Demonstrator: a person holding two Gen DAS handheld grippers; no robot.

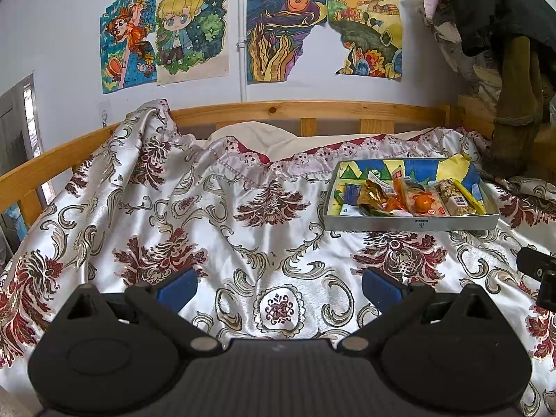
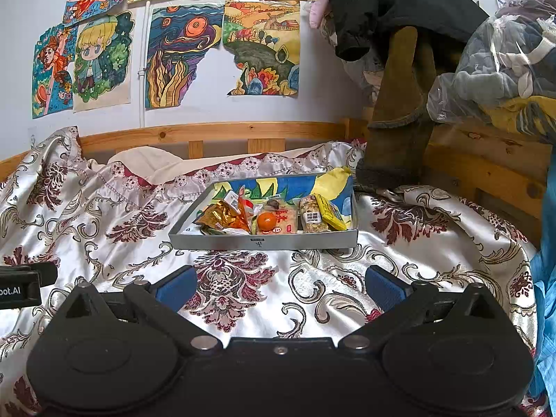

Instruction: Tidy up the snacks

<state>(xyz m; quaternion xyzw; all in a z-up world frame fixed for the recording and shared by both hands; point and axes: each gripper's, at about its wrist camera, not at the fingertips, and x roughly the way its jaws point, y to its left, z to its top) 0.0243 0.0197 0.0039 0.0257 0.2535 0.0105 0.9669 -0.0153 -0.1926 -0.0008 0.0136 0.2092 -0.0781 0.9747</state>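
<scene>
Snacks (image 2: 264,217) sit packed in grey tray (image 2: 264,241) on bedspread (image 2: 104,222), at 12 o'clock from our right gripper (image 2: 278,286). Left gripper (image 1: 279,286) & right: jaws wide apart, nothing held.

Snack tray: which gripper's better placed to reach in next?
Right, probably. The snack tray lies straight ahead of the right gripper; from the left gripper it sits far off to the right. Both jaws open, empty.

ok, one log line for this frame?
left gripper open, empty | right gripper open, empty | snacks in tray on bedspread | no contact
</scene>
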